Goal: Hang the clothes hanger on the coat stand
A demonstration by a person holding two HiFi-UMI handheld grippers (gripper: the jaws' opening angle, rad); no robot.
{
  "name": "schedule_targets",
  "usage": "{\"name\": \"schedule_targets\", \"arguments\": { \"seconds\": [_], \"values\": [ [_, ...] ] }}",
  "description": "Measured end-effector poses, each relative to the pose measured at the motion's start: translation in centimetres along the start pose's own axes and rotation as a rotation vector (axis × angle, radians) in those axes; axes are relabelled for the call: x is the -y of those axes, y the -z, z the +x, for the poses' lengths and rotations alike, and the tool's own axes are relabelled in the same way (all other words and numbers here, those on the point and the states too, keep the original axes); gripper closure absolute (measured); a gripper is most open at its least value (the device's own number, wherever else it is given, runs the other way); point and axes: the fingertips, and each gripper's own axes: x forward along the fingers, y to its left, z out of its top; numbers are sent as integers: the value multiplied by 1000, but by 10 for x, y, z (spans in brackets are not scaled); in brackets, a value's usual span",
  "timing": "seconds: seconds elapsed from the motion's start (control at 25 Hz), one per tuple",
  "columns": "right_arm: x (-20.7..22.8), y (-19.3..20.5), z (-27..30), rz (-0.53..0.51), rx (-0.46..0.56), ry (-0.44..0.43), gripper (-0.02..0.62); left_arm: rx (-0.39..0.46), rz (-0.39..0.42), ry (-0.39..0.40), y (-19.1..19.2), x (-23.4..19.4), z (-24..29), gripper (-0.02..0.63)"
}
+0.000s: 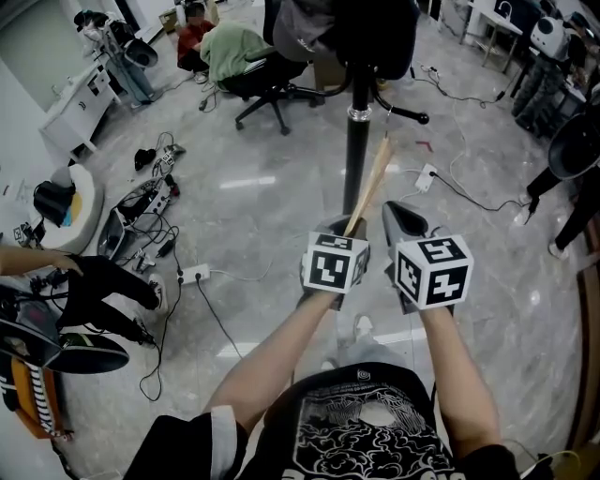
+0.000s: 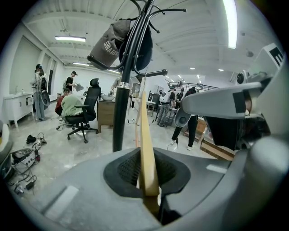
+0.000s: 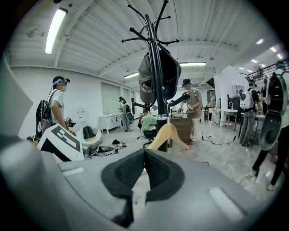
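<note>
The black coat stand (image 1: 356, 141) rises straight ahead, with dark caps (image 1: 342, 28) hung near its top. A pale wooden hanger (image 1: 372, 183) slants up toward a low peg (image 1: 405, 114) of the stand. My left gripper (image 1: 343, 226) is shut on the hanger's lower end. In the left gripper view the hanger (image 2: 145, 144) runs edge-on up from between the jaws, beside the pole (image 2: 120, 113). My right gripper (image 1: 403, 218) hangs just right of it, shut and empty. The right gripper view shows the hanger (image 3: 167, 134) in front of the stand (image 3: 156, 94).
An office chair (image 1: 272, 89) with a seated person stands beyond the stand on the left. Cables and a power strip (image 1: 192, 275) lie on the floor at the left, another strip (image 1: 427, 175) at the right. A person's legs (image 1: 562, 211) are at the right edge.
</note>
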Motion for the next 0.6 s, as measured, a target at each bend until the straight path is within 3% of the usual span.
{"name": "schedule_targets", "arguments": {
  "seconds": [0.6],
  "values": [
    [-2,15,0,9,-23,-2,596,-5,8,18,3,-1,1,568]
  ]
}}
